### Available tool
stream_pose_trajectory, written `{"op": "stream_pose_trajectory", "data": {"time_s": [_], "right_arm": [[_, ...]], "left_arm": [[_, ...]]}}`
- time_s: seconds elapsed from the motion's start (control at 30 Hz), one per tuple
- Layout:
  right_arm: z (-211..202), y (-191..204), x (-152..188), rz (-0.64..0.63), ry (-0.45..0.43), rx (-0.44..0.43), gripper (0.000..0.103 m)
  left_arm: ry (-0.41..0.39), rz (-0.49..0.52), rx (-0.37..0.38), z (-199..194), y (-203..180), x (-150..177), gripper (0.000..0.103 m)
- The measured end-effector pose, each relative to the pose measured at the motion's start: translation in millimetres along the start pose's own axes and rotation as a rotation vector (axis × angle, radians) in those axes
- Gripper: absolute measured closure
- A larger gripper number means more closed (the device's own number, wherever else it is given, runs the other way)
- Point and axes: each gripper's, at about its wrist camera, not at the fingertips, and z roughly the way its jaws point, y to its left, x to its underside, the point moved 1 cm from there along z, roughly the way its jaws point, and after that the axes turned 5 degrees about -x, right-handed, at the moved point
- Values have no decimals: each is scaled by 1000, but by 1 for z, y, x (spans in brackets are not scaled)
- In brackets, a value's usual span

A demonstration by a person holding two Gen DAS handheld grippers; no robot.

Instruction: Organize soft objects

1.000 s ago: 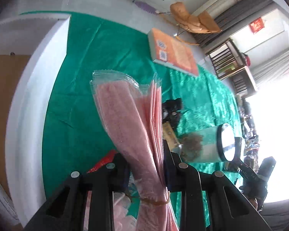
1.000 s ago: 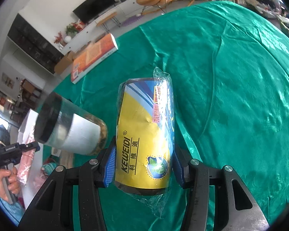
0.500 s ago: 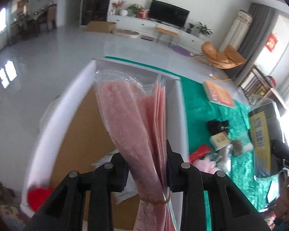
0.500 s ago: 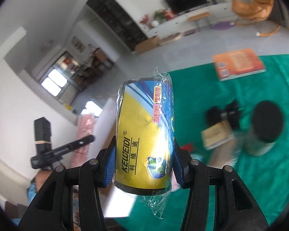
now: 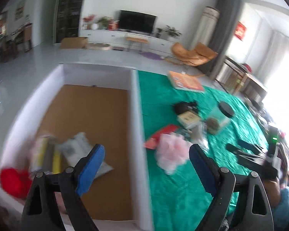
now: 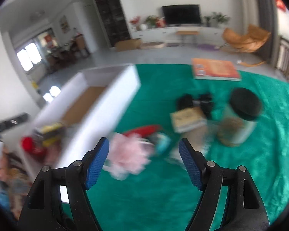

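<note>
Left gripper (image 5: 146,165): jaws wide apart, nothing between the blue pads (image 5: 90,168); they have just been opening. It hangs over the right wall of the white box (image 5: 133,115), tilted down.

Right gripper (image 6: 143,163): jaws also spread, nothing gripped, likewise just opened. It is over the green cloth (image 6: 163,192), just right of the box (image 6: 98,107).

Inside the box, on its brown floor (image 5: 90,115), near corner: a yellow roll (image 5: 55,158), blurred, lying beside a clear pink-tinted packet (image 5: 38,150). A pale plastic bag (image 5: 82,150) lies next to them toward the middle. A red soft thing (image 5: 11,179) sits in the corner against the left wall. From the right wrist view the same cluster shows as yellow (image 6: 50,132) and red (image 6: 29,144) smears behind the box wall; detail cannot be told.

On the cloth (image 5: 183,192), outside the box: a pink fluffy bundle (image 5: 171,152) in clear wrap, near the wall and just ahead of both grippers (image 6: 127,154). A red flat pack (image 5: 161,134) touches it on the far side. Beyond lie a tan carton (image 5: 188,117), a black object (image 5: 183,106) and a clear jar (image 5: 219,117) with a black lid, tipped. An orange book (image 5: 186,81) lies at the far edge, well apart.

The right gripper shows in the left view at the right edge (image 5: 246,152), held by a hand (image 5: 269,171) with a blue sleeve.
</note>
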Motion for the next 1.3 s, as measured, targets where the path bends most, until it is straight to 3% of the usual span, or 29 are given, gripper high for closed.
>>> {"op": "stream_pose_trajectory", "data": {"time_s": [0.1, 0.17, 0.27, 0.43, 0.6, 0.7, 0.8, 1.3], "right_arm": [[11, -71, 50, 97, 55, 224, 25], [11, -105, 69, 151, 62, 322, 25], [4, -135, 76, 216, 63, 399, 25], [13, -148, 66, 219, 60, 393, 25], [35, -155, 77, 274, 73, 371, 25], [31, -160, 82, 308, 47, 341, 20], [33, -159, 83, 304, 52, 328, 16], [35, -153, 83, 290, 63, 341, 15]], "left_arm": [[61, 154, 112, 40, -79, 27, 13], [114, 226, 104, 74, -121, 50, 13], [212, 258, 90, 128, -158, 77, 13], [197, 275, 6, 171, -183, 81, 13], [163, 279, -64, 202, -182, 68, 13], [136, 307, -86, 211, -184, 79, 8], [152, 290, -86, 213, -179, 81, 0], [152, 287, -88, 211, -177, 80, 0]]}}
